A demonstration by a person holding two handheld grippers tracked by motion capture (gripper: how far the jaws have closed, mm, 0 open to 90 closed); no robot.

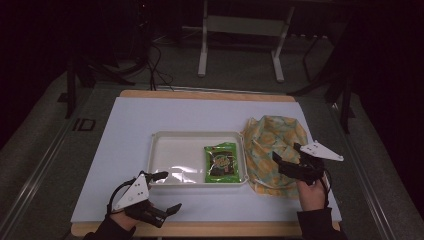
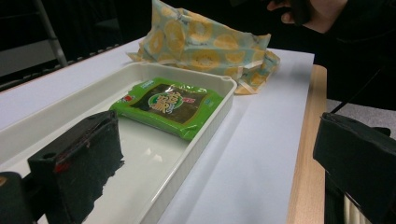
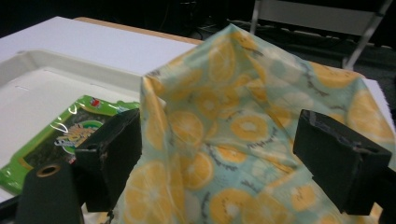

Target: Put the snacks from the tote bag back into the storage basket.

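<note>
A: Right claw (image 3: 210, 163) is hovering spread over the cloth bag (image 3: 261, 121), beside the tray (image 1: 165, 145) on the bench.
B: Likely reaching; next, closing on a fold. Left claw (image 1: 162, 192) is idling spread.

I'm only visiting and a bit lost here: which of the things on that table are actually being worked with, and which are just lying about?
In the job:
- right gripper, jaws open over the orange-print cloth bag
- left gripper, open at the near edge of the white tray
- green snack packet, lying flat in the tray

Just there:
- white table cover
- metal frame on the floor behind the table
</note>
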